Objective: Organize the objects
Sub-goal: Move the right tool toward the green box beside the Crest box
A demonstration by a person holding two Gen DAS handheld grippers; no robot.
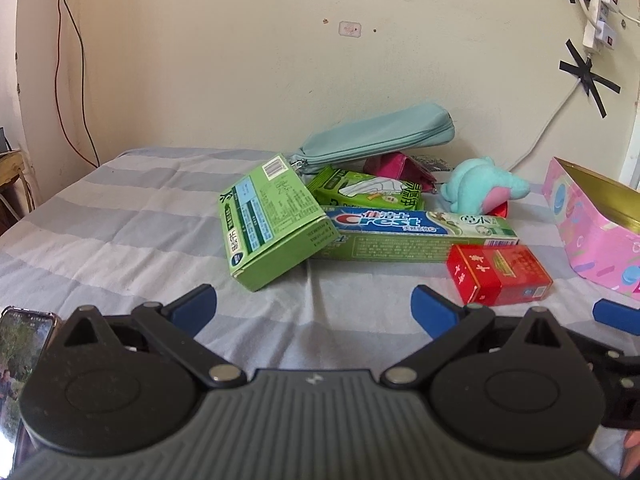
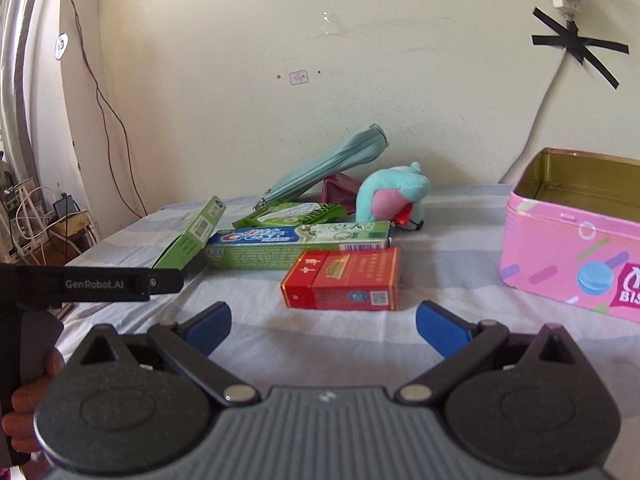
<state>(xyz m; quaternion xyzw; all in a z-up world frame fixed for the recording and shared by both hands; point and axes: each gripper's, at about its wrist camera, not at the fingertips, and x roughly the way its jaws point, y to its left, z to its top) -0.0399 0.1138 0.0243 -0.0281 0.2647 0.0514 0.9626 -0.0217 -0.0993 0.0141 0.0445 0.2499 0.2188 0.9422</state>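
A pile lies on the striped sheet: a tilted green box (image 1: pixel 272 224) (image 2: pixel 192 236), a Crest toothpaste box (image 1: pixel 416 236) (image 2: pixel 296 246), a red box (image 1: pixel 498 274) (image 2: pixel 344 280), a green packet (image 1: pixel 368 192) (image 2: pixel 292 214), a teal pouch (image 1: pixel 376 136) (image 2: pixel 324 164), a magenta purse (image 1: pixel 396 164) and a teal plush (image 1: pixel 484 190) (image 2: pixel 392 192). An open pink tin (image 1: pixel 596 232) (image 2: pixel 572 236) stands at the right. My left gripper (image 1: pixel 314 312) is open and empty, short of the green box. My right gripper (image 2: pixel 324 328) is open and empty, just short of the red box.
A phone (image 1: pixel 24 340) lies at the near left. The wall behind holds taped power strips (image 1: pixel 596 20) and cables. The left gripper's body (image 2: pixel 100 284) shows at left in the right wrist view; a right fingertip (image 1: pixel 616 314) shows in the left wrist view.
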